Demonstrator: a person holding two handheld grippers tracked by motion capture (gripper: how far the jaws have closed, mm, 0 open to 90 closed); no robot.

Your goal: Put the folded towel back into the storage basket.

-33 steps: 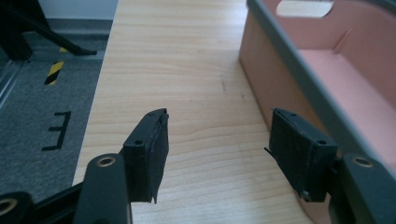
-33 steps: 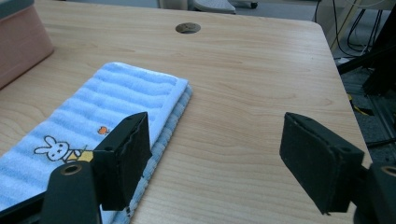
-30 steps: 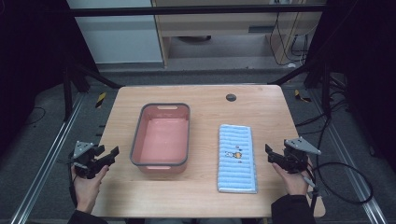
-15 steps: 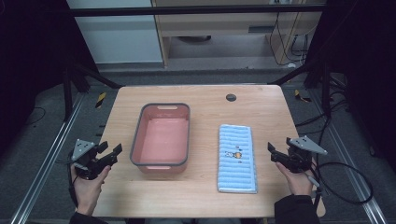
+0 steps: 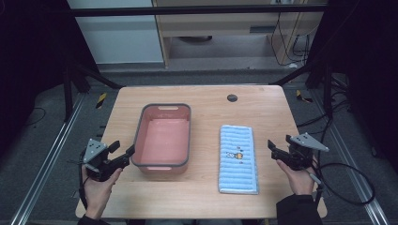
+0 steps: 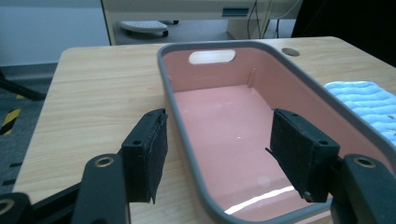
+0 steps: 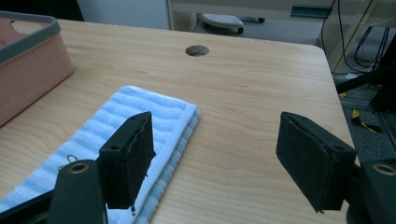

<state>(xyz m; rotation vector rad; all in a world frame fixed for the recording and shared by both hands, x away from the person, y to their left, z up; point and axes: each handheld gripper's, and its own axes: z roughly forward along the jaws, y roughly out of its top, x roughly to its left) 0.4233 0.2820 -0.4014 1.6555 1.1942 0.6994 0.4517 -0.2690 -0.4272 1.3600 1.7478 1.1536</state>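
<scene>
A pink bin (image 5: 162, 106) with a grey rim stands left of the table's middle, and nothing lies in it. To its right a folded blue striped towel (image 5: 238, 159) lies flat. My left gripper (image 5: 122, 148) is open at the bin's near left corner. In the left gripper view (image 6: 224, 156) the bin's rim (image 6: 187, 140) runs between the jaws, one jaw outside and one over the inside. My right gripper (image 5: 274, 151) is open just right of the towel. In the right gripper view (image 7: 222, 158) its left jaw hangs over the towel's (image 7: 140, 116) edge, with bare wood between the jaws.
A round cable hole (image 5: 232, 98) sits near the table's far edge. Metal rails and cables run along the floor on both sides. Bare wood shows beyond the bin and the towel, and along the front edge of the table (image 5: 197, 201).
My left gripper has edged right, up to the bin's near left corner. The right gripper has shifted only slightly. The bin and the towel have stayed put.
</scene>
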